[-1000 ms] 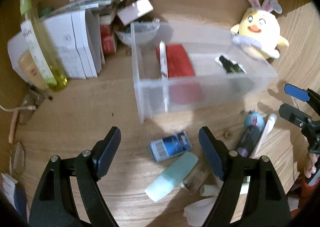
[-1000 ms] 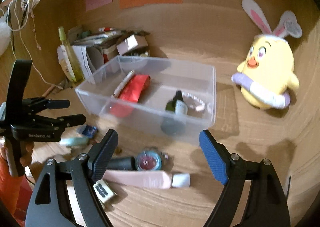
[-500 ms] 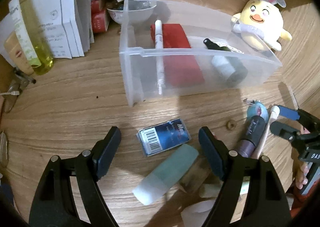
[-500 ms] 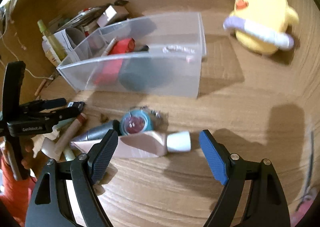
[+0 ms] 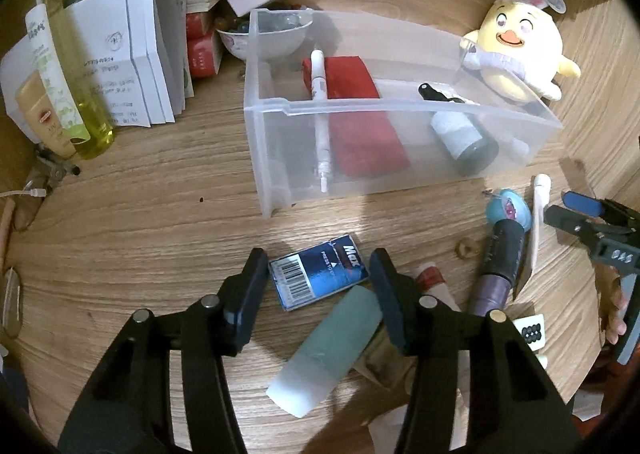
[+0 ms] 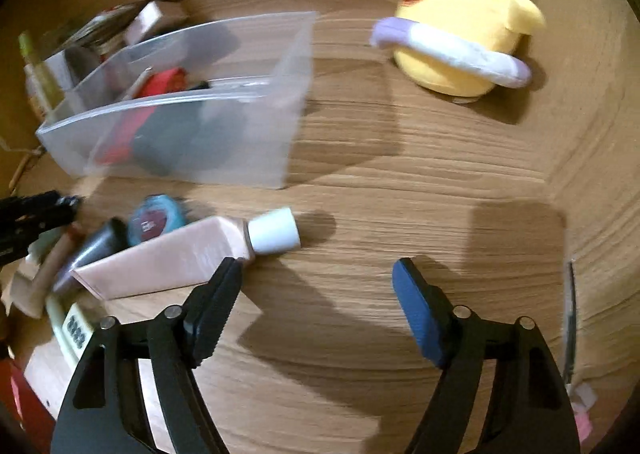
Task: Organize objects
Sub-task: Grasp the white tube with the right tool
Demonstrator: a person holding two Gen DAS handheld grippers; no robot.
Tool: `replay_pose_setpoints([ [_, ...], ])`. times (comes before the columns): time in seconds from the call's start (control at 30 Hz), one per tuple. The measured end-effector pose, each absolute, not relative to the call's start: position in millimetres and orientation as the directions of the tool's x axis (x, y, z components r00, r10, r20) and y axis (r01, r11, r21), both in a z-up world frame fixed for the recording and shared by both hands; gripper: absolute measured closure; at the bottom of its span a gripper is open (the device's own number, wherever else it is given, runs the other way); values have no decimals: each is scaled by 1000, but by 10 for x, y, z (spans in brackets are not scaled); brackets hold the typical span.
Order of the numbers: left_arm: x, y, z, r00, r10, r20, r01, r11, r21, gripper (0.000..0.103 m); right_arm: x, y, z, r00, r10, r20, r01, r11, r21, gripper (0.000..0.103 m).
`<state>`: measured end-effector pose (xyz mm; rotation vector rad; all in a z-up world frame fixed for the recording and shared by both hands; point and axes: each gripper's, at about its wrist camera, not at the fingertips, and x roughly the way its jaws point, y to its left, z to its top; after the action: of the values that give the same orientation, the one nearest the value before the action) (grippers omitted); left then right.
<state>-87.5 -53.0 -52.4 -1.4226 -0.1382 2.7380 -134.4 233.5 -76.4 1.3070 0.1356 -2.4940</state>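
My left gripper [image 5: 318, 278]: jaws just closing around the blue box [image 5: 318, 273], pads not yet pressing | box lies just before the clear bin [image 5: 400, 105] | my right gripper [image 6: 316, 290]: open, narrowing, nothing between, pink tube [image 6: 172, 258] beside it | risk: jaw snags the green tube [image 5: 332, 346], box skids.

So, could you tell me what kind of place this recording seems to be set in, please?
Probably a home desk or a dressing-table corner. A wooden tabletop holds toiletries such as a pink tube, a clear plastic organizer bin and a yellow plush chick: household clutter, not a lab or a shop.
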Motion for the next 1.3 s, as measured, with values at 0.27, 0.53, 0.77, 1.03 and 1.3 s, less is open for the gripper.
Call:
replay_pose_setpoints([
  [0.27, -846, -536, -488, -593, 102, -798, -7, -992, -122, 51, -1312, 2060, -557, -523, -358, -773, 350, -918, 189, 27],
  [0.53, -802, -571, -444, -616, 114, -780, -13, -991, -135, 51, -1266, 1973, -676, -480, -316, -818, 387, -913, 126, 27],
  [0.77, -770, -594, -408, -635, 110, -764, -2, -990, -141, 51, -1324, 2264, -669, -486, -264, -833, 359, -929, 85, 26],
  [1.03, -775, -614, -377, -653, 110, -750, 16, -987, -158, 51, -1495, 2421, -586, -515, -283, -809, 274, -949, 157, 27],
  [1.3, -741, -558, -240, -689, 110, -717, 2, -988, -154, 51, -1660, 2266, -672, -523, -261, -811, 280, -952, 125, 68],
])
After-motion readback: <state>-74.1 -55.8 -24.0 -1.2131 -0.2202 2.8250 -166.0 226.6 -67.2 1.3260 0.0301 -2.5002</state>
